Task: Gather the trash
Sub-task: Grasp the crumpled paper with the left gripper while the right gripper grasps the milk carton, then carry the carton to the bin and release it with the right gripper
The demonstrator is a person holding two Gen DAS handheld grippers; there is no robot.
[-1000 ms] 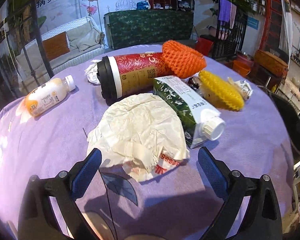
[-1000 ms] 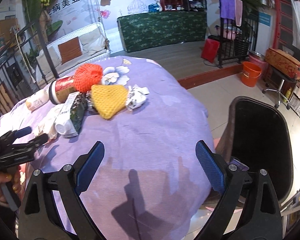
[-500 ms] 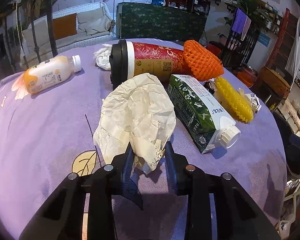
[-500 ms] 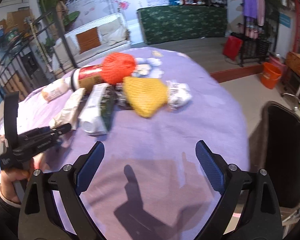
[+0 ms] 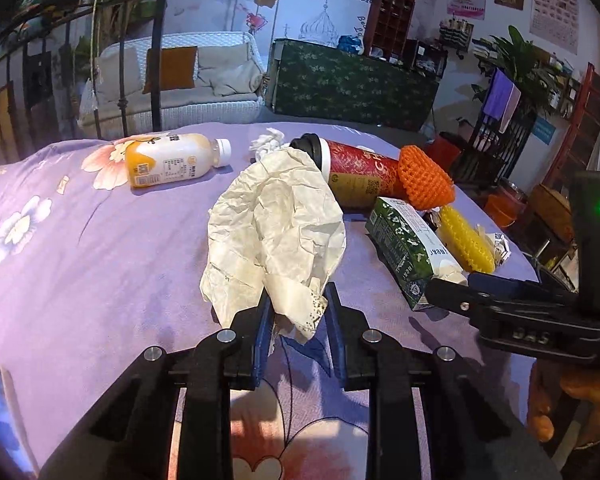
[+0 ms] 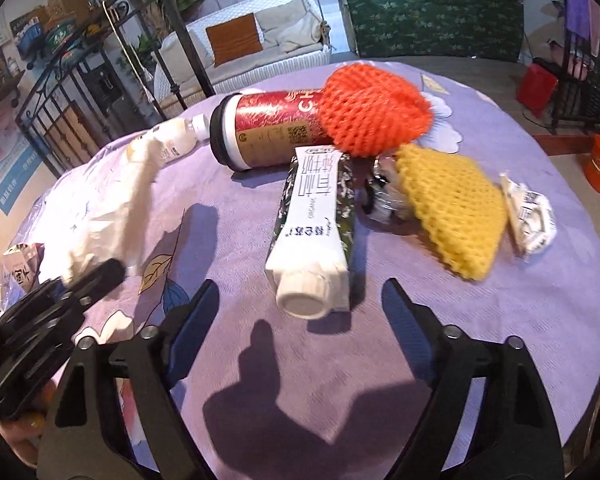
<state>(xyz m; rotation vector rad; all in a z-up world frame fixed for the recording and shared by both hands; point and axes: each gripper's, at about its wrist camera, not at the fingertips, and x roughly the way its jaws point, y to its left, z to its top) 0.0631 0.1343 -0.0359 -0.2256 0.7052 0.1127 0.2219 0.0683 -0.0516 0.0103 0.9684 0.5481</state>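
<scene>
My left gripper (image 5: 298, 306) is shut on a crumpled white paper wrapper (image 5: 276, 232) and holds it lifted off the purple tablecloth (image 5: 80, 264). The wrapper also shows blurred in the right wrist view (image 6: 112, 208). My right gripper (image 6: 300, 304) is open, its fingers either side of the capped end of a green and white carton (image 6: 316, 224) that lies on the cloth. The carton also shows in the left wrist view (image 5: 408, 248), with the right gripper (image 5: 452, 292) at its cap.
On the table lie a red paper cup (image 6: 268, 128), an orange foam net (image 6: 372, 108), a yellow foam net (image 6: 452, 208), a crumpled white packet (image 6: 528, 216) and an orange-labelled bottle (image 5: 172, 160). A sofa and iron railing stand behind.
My left gripper closed on the wrapper and lifted it off the cloth. My right gripper swung from the bin side toward the table and came up to the carton's cap.
</scene>
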